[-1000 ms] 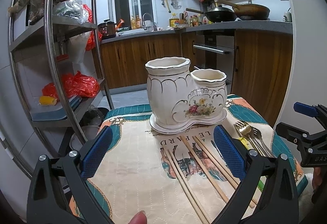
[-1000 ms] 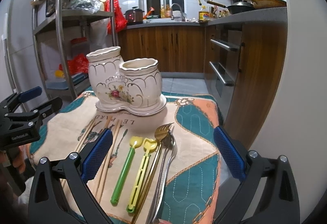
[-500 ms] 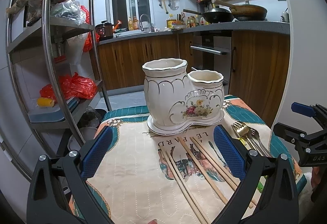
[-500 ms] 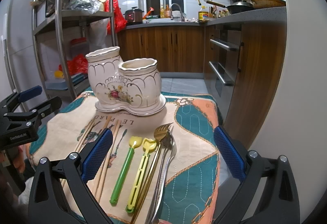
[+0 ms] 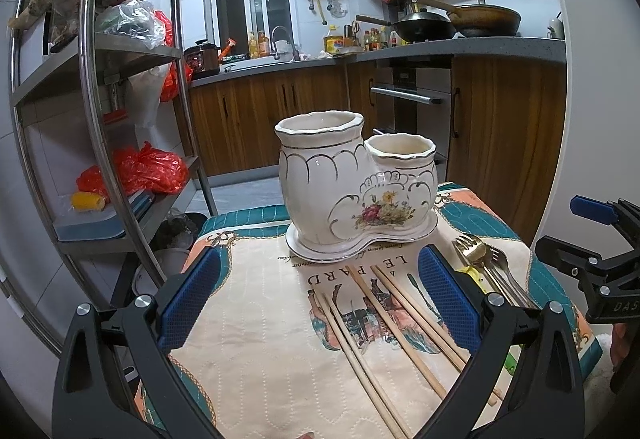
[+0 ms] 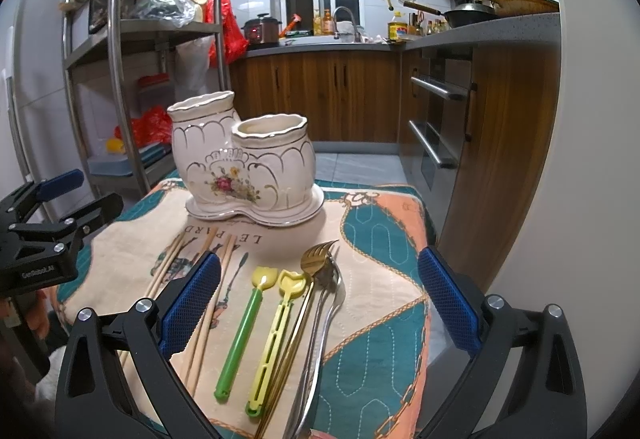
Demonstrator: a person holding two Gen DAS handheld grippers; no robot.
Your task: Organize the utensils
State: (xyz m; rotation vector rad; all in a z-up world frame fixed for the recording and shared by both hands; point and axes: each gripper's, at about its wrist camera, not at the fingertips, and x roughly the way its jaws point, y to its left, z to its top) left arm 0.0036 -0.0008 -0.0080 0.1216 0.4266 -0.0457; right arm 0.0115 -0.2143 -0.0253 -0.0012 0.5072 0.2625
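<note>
Both tools are hovering w/ nothing in them: the left gripper [image 5: 318, 299] is standing spread wide over the wooden chopsticks [image 5: 384, 323], and the right gripper [image 6: 320, 299] is likewise gaping wide above the cutlery row. Nothing is sitting in the white two-cup ceramic holder w/ gold trim and flower print [image 6: 244, 175] yet, so the sorting looks barely begun.

Everything is lying just in front of the holder on the quilted cream, teal & orange cloth [image 6: 376, 323]. Chopsticks are fanning out in front of its taller cup; in front of the shorter cup are lying the green-handled yellow plastic spoon [image 6: 244, 323], the yellow slotted plastic fork [image 6: 276, 319], the gold metal fork [image 6: 316, 267] and the silver metal fork [image 6: 324, 303], the two metal ones touching.

Probably the first pick is being lined up. Best approach, imo: come down across a handle, not along it, approx mid-length so it isn't tipping. Take one chopstick at a time since they are lying close and crossing. Metal forks are looking slippery & overlapped, so separating them first seems wise. Drop handles-down into a cup, approaching from above its rim, not the side, as the holder could slide on the cloth.
</note>
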